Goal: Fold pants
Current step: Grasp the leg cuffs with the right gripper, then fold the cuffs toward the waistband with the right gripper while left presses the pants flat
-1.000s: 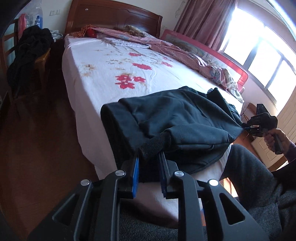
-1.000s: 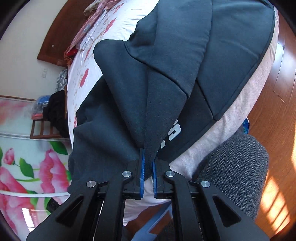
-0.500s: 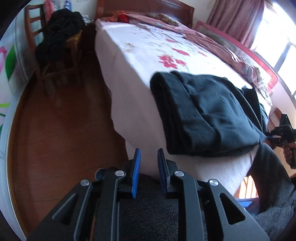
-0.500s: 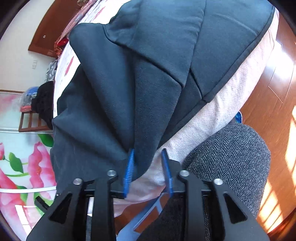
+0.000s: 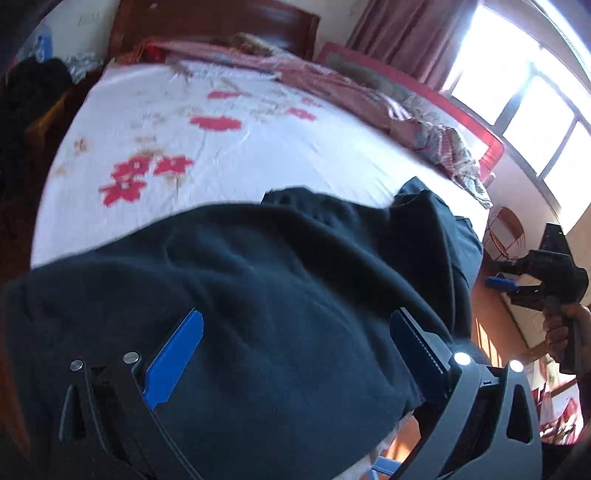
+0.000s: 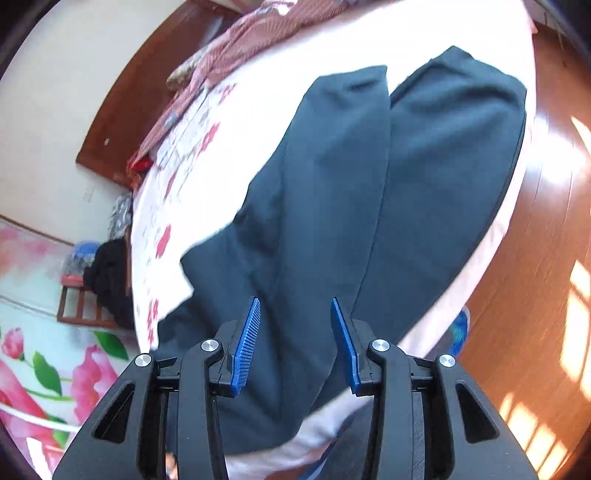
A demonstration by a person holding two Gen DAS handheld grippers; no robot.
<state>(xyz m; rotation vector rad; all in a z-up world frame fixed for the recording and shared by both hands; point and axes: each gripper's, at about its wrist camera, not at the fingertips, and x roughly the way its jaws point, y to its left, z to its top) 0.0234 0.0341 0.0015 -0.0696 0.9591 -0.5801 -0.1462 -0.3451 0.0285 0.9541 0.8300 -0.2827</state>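
The dark navy pants (image 5: 280, 295) lie folded at the near end of the bed (image 5: 221, 147). In the right wrist view the pants (image 6: 351, 192) show as two stacked panels side by side. My left gripper (image 5: 295, 336) is open wide, its blue pads spread over the pants close to the cloth. My right gripper (image 6: 295, 325) is open and empty just above the near edge of the pants; it also shows in the left wrist view (image 5: 517, 286), held off the bed's right side.
A white sheet with red flowers (image 5: 147, 173) covers the bed. A pink checked quilt (image 5: 332, 81) lies along the far side by the wooden headboard (image 5: 214, 18). A chair with dark clothes (image 6: 103, 273) stands beside the bed. Wooden floor (image 6: 535, 258) surrounds it.
Both grippers let go of the pants and opened wide. The left gripper swung from beside the bed to over the folded pants. The right gripper drew back and up.
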